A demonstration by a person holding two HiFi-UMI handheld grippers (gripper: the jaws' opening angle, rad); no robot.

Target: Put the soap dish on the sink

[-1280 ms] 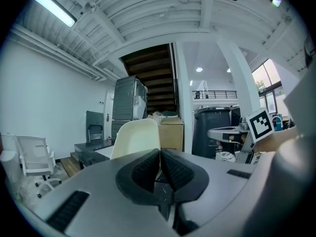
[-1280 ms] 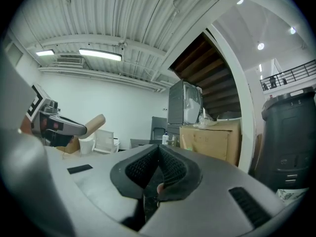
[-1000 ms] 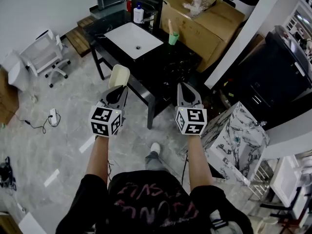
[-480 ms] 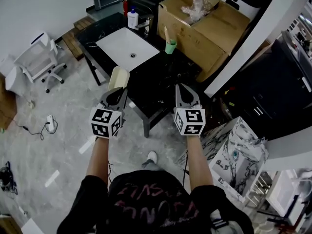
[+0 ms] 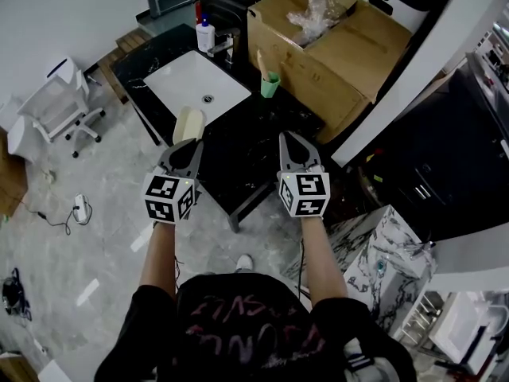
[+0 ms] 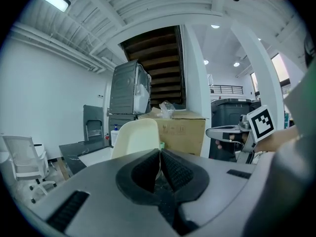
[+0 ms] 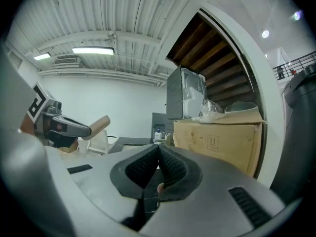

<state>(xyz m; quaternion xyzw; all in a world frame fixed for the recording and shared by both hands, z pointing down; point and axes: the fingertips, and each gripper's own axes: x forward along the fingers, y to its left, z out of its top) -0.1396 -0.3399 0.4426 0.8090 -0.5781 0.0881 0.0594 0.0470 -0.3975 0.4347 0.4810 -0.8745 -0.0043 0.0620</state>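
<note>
The soap dish is a cream oval tray, and my left gripper is shut on its near end. In the head view the dish hangs above the front edge of the black counter, just short of the white sink basin. The left gripper view shows the dish standing up out of the closed jaws. My right gripper is shut and empty, level with the left one, over the dark counter to the right of the sink. The right gripper view shows the dish at its left.
A white soap bottle stands behind the sink, and a green cup with a brush stands to its right. A large cardboard box sits behind the counter. A white chair is at the left, a marble-patterned block at the right.
Both grippers have moved forward to the counter. The soap dish has gone from over the floor to over the counter's front edge beside the basin. Both grips are unchanged.
</note>
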